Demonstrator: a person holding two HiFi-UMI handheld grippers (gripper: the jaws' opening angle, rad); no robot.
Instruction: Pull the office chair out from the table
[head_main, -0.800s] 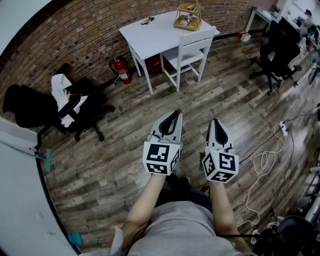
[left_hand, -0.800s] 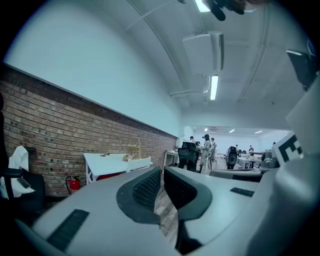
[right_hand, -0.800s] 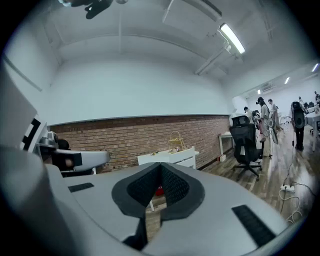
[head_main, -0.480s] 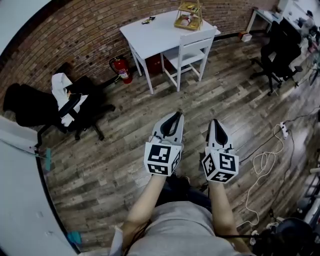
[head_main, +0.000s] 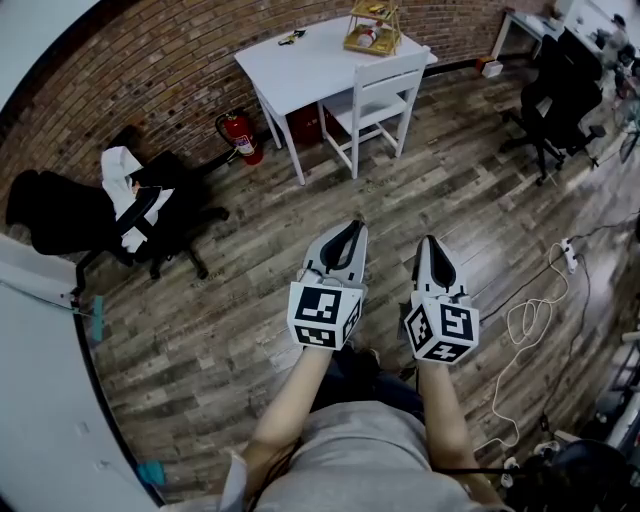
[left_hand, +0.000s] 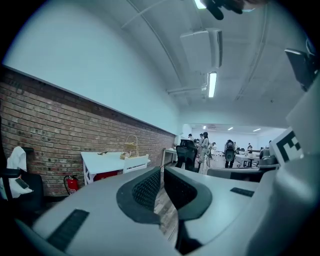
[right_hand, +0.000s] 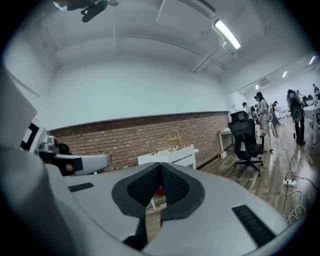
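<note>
Office chair (head_main: 553, 95): black, wheeled, at two o'clock beside a white desk (head_main: 518, 27), well apart from both claws. Left gripper (head_main: 351, 227), right gripper (head_main: 430, 241): jaws closed, empty. Step: approach, likely. Next: walk over, open, grasp backrest.

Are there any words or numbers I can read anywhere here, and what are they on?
No text here can be read.
On the left claw, the cube: only black-and-white squares, no letters.
On the right claw, the cube: the same kind of pattern, no letters.
Fire extinguisher: any label is too small to read.
</note>
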